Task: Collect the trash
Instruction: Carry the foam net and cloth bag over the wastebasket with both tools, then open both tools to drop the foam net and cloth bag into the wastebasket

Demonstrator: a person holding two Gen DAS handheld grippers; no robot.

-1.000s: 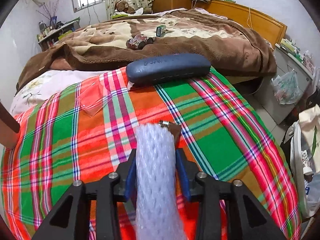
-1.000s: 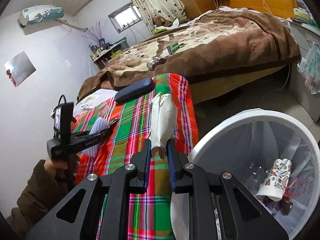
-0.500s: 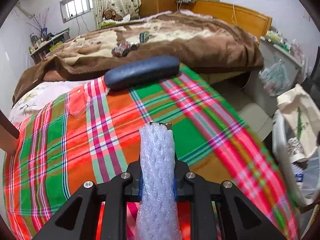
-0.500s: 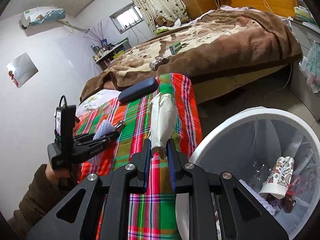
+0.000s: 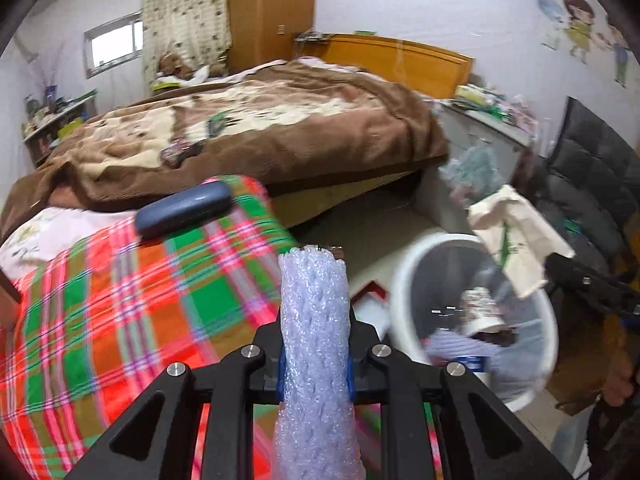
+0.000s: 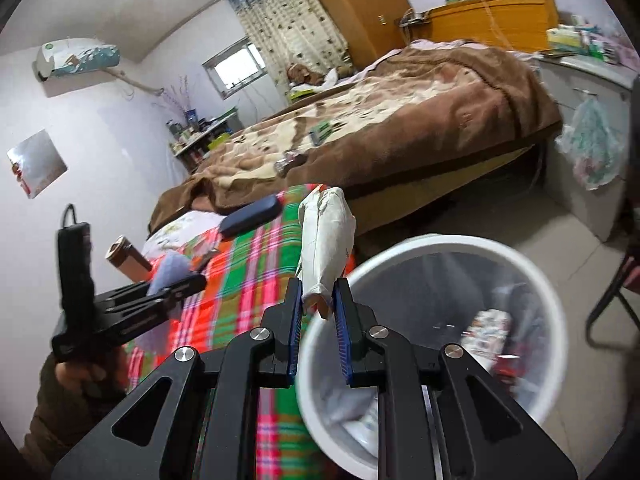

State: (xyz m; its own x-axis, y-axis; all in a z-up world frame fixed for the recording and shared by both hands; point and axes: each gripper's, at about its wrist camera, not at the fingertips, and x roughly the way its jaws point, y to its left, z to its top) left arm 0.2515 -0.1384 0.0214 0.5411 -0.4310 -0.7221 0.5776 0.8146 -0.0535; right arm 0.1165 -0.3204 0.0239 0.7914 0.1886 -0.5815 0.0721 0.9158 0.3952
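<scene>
Bedroom clutter surrounds us: a plaid blanket [image 5: 120, 300] on the near bed, a white bin [image 6: 432, 344] on the floor beside it. Our left gripper [image 5: 314, 360] is clamped on a bubble-wrap roll [image 5: 314, 320], our right gripper [image 6: 318, 312] on a crumpled paper wad [image 6: 326, 236] at its lower end. Both look light, soft and crushable, so we judge a mid-body pinch safest, without slipping.

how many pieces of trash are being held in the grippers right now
2. A bubble wrap roll is clamped in the left gripper, and a crumpled white paper is in the right gripper, near the white bin.
</scene>
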